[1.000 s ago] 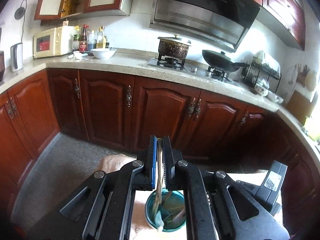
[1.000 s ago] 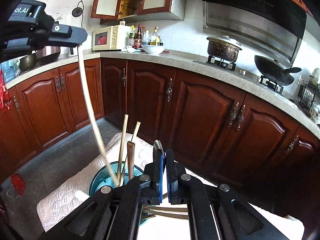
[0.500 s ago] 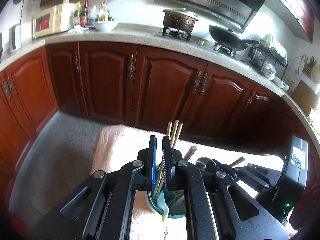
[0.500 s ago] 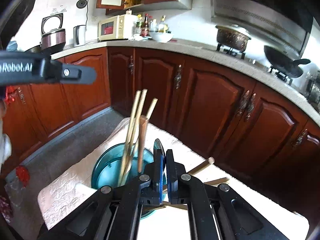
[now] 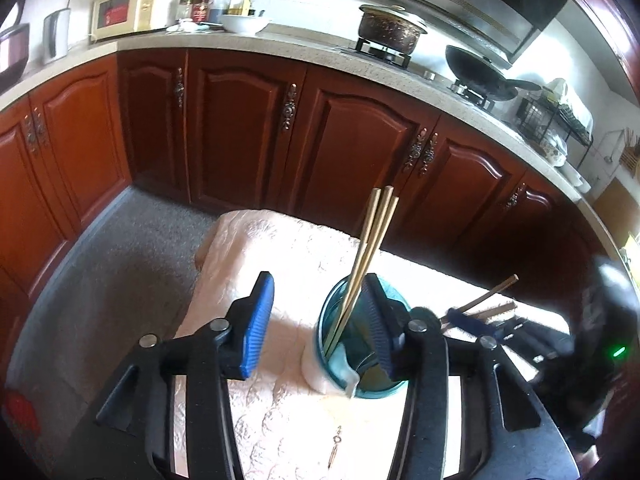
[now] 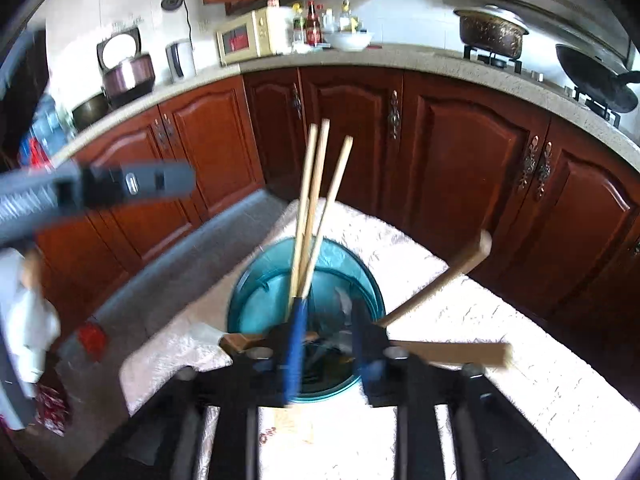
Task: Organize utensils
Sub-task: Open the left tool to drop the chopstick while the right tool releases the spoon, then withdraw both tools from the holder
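A teal cup [image 5: 362, 344] stands on a table with a pale embossed cloth [image 5: 280, 248]. Three light wooden chopsticks [image 5: 370, 248] stand in it, leaning away. My left gripper [image 5: 316, 324] is open and empty just above the cup's left rim, its right finger over the cup. In the right wrist view the same cup [image 6: 260, 300] and chopsticks [image 6: 316, 200] sit in front of my right gripper [image 6: 326, 344], which is open above the cup. Wooden-handled utensils [image 6: 444, 280] lie beside and under its fingers; the view is blurred.
Dark red kitchen cabinets [image 5: 248, 128] and a stone counter with a pot [image 5: 390, 28] and a wok [image 5: 480, 72] ring the table. The left gripper's body shows blurred at the left of the right wrist view [image 6: 80, 188]. Grey floor [image 5: 104, 272] lies left of the table.
My left gripper has opened and let go of the chopstick, which now stands in the cup with the others. My right gripper has also opened and both have tilted down toward the cup.
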A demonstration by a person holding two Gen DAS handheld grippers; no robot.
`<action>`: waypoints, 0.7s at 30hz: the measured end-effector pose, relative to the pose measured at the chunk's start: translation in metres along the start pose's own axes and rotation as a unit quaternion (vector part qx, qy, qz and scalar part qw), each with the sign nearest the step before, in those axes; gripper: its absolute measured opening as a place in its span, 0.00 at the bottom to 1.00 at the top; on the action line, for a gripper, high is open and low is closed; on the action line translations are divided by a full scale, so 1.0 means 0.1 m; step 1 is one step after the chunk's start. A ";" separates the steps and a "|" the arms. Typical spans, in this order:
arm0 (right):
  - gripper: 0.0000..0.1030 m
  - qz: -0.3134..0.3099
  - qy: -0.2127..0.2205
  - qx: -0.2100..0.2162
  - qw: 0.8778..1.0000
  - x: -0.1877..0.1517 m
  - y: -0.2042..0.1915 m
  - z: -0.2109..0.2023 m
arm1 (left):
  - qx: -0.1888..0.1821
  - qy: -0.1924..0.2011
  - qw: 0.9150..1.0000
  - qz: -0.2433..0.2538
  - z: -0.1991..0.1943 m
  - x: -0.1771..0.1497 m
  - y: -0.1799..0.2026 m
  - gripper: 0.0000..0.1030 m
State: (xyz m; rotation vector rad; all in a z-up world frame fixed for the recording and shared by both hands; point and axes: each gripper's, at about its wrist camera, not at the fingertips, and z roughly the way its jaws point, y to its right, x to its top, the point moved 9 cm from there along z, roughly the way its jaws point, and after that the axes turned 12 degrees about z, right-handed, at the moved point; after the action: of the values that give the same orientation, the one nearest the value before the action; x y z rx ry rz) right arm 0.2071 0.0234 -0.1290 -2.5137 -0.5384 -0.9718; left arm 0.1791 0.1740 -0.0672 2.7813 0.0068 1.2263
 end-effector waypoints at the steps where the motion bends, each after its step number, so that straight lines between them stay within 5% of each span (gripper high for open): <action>1: 0.28 0.001 0.004 0.001 1.000 0.01 -0.01 -0.05 | 0.000 0.000 1.000 -0.003 -0.01 -0.02 -0.02 0.47; 10: 0.44 0.038 0.058 0.009 0.998 0.01 0.07 -0.67 | 0.036 0.009 0.999 -0.002 -0.25 -0.30 -0.03 0.48; 21: 0.58 0.074 0.080 -0.046 0.993 -0.41 0.11 -0.93 | 0.084 0.012 0.996 0.026 -0.46 -0.69 0.28 0.48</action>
State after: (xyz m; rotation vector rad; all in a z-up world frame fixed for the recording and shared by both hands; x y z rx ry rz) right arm 0.1329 -0.0396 -0.0963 -2.4866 -0.2605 -1.1514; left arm 0.0975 0.1470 -0.0841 2.9259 0.0415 1.3308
